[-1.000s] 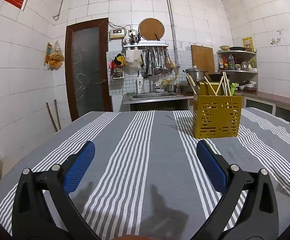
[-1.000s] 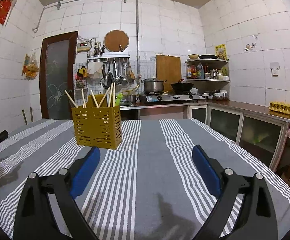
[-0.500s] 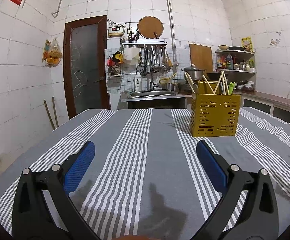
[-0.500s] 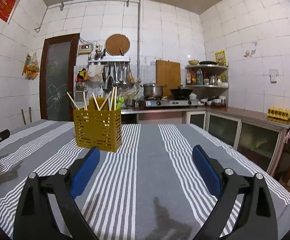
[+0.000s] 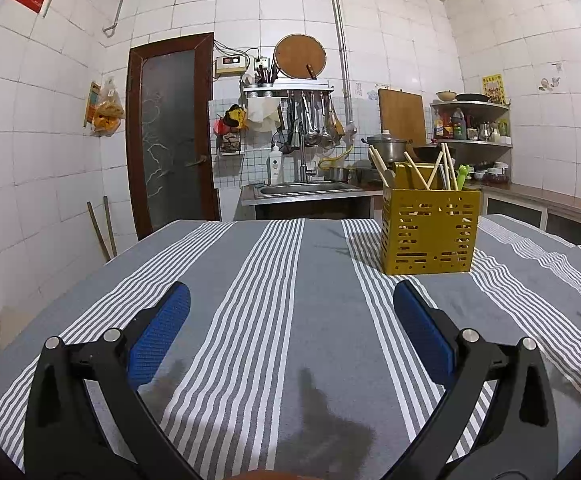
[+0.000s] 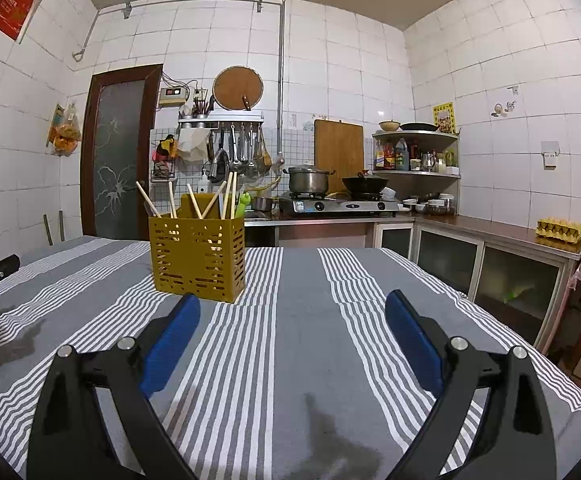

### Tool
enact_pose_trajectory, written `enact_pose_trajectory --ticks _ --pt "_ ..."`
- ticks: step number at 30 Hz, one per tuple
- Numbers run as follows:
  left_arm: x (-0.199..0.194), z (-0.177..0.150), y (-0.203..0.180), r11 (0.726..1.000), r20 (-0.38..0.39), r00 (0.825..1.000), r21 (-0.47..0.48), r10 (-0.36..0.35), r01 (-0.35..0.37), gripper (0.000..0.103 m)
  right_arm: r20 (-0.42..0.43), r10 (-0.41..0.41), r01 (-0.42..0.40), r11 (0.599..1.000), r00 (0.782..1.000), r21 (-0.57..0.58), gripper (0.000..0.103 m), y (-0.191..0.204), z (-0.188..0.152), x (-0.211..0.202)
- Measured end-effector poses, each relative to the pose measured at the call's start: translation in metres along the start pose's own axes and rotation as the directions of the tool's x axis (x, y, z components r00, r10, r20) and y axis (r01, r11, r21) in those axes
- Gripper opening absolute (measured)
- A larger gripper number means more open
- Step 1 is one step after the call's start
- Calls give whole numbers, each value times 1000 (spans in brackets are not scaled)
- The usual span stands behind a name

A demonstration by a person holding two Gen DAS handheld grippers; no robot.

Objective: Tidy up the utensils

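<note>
Evidently, you held both the left gripper (image 5: 291, 294) and right gripper (image 6: 292, 304) spread and empty above the striped tablecloth (image 5: 314, 280), with the upright yellow utensil caddy (image 6: 197, 258) standing upper-left of the right gripper's frame, nearer that hand.

Only the yellow holder (image 5: 430, 232) stands on the bare striped tablecloth (image 5: 274, 300).

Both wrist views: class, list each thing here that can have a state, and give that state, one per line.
Left gripper: open, empty.
Right gripper: open, empty.
Yellow utensil holder: upright on the striped tablecloth, holding chopsticks.
Brown door: closed.
Pot on the stove: lidded.
</note>
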State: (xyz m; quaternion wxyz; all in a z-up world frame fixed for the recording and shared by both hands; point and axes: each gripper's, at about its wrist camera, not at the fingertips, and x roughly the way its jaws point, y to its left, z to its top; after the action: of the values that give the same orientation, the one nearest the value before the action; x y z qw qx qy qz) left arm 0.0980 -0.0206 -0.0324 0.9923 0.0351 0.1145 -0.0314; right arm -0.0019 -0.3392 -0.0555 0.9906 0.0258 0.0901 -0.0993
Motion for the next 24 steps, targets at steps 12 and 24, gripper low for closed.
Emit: enact_pose_trajectory --ticks 12,24 --pt "0 0 0 1000 0 1000 -1 0 0 98 -15 3 -3 1000 1000 2 92 1 2 3" --pt "0 0 -1 1000 -5 1000 3 -1 1 98 -16 1 -1 1000 1000 -1 92 2 2 3"
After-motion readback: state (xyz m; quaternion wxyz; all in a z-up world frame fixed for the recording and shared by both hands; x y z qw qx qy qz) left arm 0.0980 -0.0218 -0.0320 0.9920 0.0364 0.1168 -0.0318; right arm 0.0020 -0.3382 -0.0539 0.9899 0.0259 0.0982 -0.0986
